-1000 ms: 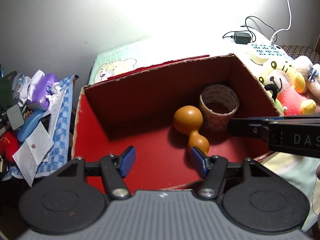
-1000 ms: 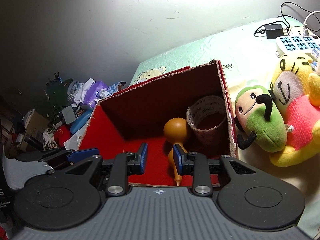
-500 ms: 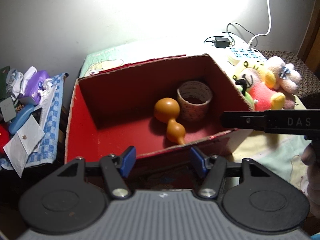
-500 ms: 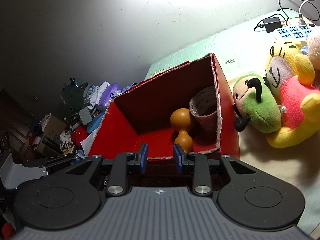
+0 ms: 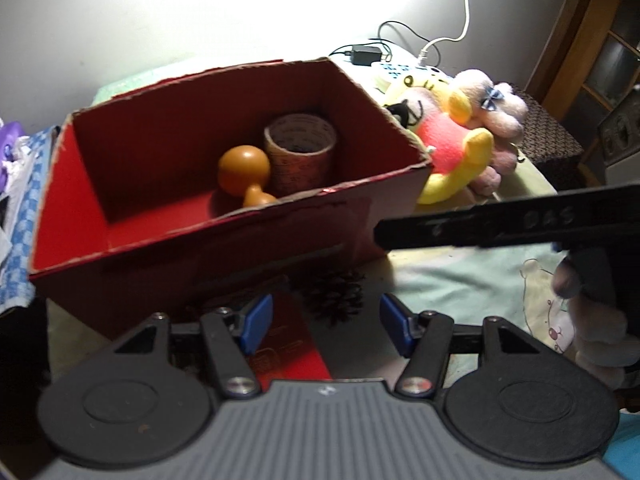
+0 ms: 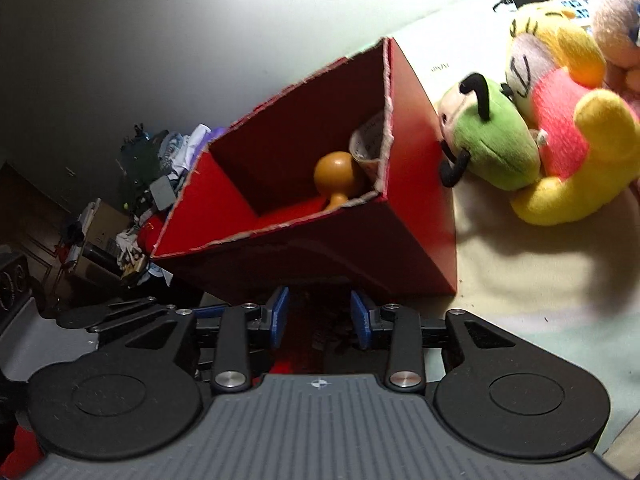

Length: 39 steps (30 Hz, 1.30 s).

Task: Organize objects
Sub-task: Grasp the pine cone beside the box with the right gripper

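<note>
Rough-edged red cardboard box (image 5: pixel 224 236), glossy orange gourd (image 5: pixel 244 168), fuzzy plush toys (image 6: pixel 560 136)

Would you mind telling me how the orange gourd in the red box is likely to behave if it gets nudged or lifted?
The gourd lies on its side with two round bulbs, so it would probably roll or pivot when nudged. Its skin looks smooth and glossy, so it may slip from a loose grip. The tape roll right beside it would likely stop it rolling that way.
</note>
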Available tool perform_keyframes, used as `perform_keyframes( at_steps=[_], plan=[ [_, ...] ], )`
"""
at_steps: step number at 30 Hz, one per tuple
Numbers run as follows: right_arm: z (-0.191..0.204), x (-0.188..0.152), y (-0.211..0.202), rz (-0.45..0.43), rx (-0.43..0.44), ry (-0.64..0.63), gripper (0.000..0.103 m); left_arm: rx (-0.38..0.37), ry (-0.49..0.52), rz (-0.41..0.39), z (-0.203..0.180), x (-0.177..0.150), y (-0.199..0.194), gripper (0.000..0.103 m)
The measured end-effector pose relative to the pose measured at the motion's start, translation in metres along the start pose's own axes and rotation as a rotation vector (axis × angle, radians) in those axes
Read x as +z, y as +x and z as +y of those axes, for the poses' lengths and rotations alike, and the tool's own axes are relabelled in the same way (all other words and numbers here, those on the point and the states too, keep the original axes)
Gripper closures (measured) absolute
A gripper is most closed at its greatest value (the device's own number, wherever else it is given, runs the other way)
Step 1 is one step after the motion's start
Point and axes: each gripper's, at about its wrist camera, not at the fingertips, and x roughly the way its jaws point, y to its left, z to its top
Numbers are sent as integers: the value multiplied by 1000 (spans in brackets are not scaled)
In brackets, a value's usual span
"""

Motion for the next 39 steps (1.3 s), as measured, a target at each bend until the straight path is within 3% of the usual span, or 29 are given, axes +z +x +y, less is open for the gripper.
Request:
perform_keyframes(
  at_steps=[5, 11, 16, 24, 39],
  plan=[
    [-23, -5, 13, 58, -25, 123, 55, -56, 14, 15, -4, -3, 21, 38],
    [-41, -5, 20, 85, 16, 256, 52, -57, -14, 61, -5, -2, 46, 38],
    [-44, -3, 26, 96, 20, 294, 48, -91, -52, 66, -4, 4, 58, 38],
    [-46, 0, 33, 121, 26, 318, 47, -67, -23, 95, -10, 5, 76, 37],
    [-50, -1, 31, 188, 29, 298, 47, -89, -53, 99, -10, 3, 77, 36]
  ],
)
